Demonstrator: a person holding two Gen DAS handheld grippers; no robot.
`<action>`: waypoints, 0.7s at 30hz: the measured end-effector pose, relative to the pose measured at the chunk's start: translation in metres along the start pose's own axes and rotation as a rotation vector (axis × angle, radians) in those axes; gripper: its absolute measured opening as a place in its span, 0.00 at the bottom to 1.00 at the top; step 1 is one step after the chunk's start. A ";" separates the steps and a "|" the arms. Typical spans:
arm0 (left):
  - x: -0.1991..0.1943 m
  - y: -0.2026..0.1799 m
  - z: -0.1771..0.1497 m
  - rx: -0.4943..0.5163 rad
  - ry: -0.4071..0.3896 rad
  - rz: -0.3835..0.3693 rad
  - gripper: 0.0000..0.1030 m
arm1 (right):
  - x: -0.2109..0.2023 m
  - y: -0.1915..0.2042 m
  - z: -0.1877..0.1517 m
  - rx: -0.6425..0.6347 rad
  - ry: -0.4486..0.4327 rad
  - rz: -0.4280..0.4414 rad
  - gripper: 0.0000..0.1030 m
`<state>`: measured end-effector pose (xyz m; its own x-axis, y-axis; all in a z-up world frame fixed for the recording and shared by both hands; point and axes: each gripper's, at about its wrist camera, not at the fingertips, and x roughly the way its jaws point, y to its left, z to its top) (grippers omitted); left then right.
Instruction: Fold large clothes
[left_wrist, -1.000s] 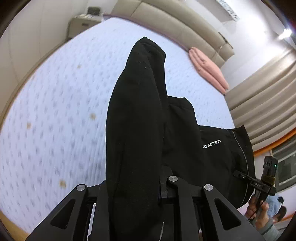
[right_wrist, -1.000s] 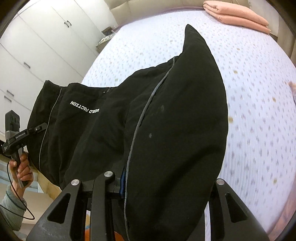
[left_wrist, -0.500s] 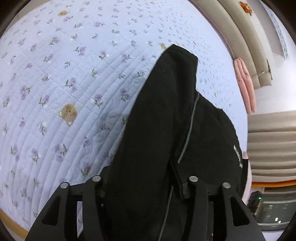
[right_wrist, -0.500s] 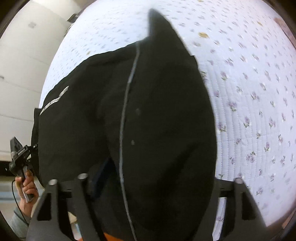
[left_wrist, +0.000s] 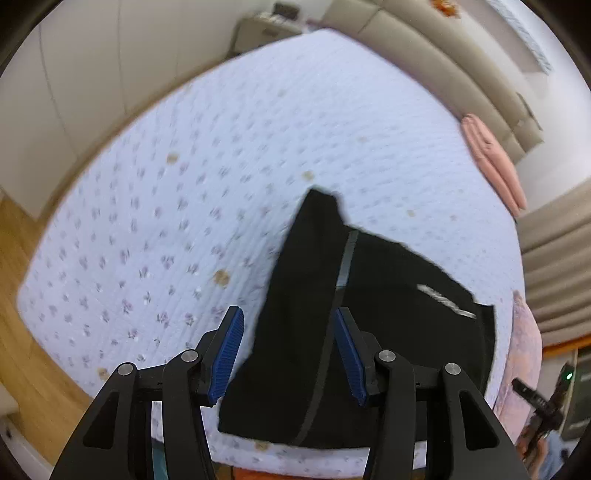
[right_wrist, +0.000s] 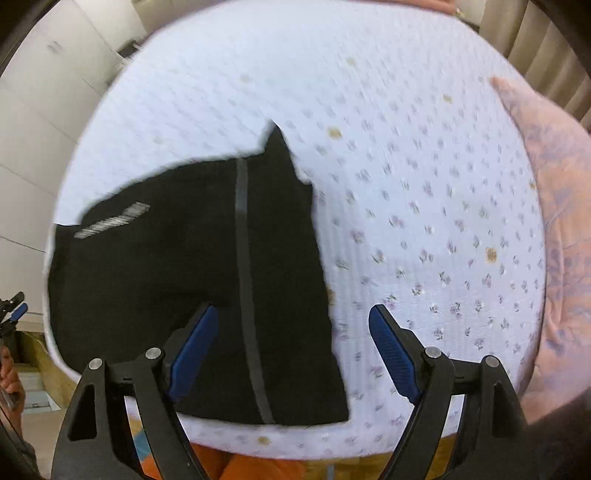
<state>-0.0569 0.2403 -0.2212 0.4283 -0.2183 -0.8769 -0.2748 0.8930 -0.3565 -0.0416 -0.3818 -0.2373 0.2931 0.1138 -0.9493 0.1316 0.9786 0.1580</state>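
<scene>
Both my grippers hang above the near edge of the bed, jaws spread and gripping nothing, having just been opening. The left gripper (left_wrist: 288, 354) frames the black fabric garment with a thin grey stripe and small white lettering (left_wrist: 332, 314), but its blue ribbed pads (left_wrist: 227, 350) stand clear of the cloth. The right gripper (right_wrist: 295, 350) has only one side over the garment (right_wrist: 184, 277), the other over the lilac quilted floral bedspread (right_wrist: 406, 184). Garment lies flat in a rough fold near the bed's front edge, one corner peaked toward the headboard. My reading: laid close so the fold can be reached and squared. A folded pink cloth (left_wrist: 491, 162) sits well apart by the beige padded headboard (left_wrist: 424, 55). Pictures blurred.
</scene>
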 end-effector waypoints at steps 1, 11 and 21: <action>-0.013 -0.010 -0.002 0.018 -0.012 -0.003 0.51 | -0.013 0.031 -0.003 -0.008 -0.014 0.005 0.83; -0.096 -0.135 -0.003 0.219 -0.119 -0.038 0.51 | -0.105 0.123 -0.017 -0.070 -0.085 0.032 0.83; -0.154 -0.243 -0.016 0.425 -0.178 -0.024 0.51 | -0.170 0.202 -0.008 -0.067 -0.129 -0.012 0.83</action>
<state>-0.0703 0.0502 -0.0044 0.5815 -0.2032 -0.7878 0.0983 0.9788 -0.1799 -0.0724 -0.2022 -0.0467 0.4118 0.0835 -0.9075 0.0735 0.9895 0.1244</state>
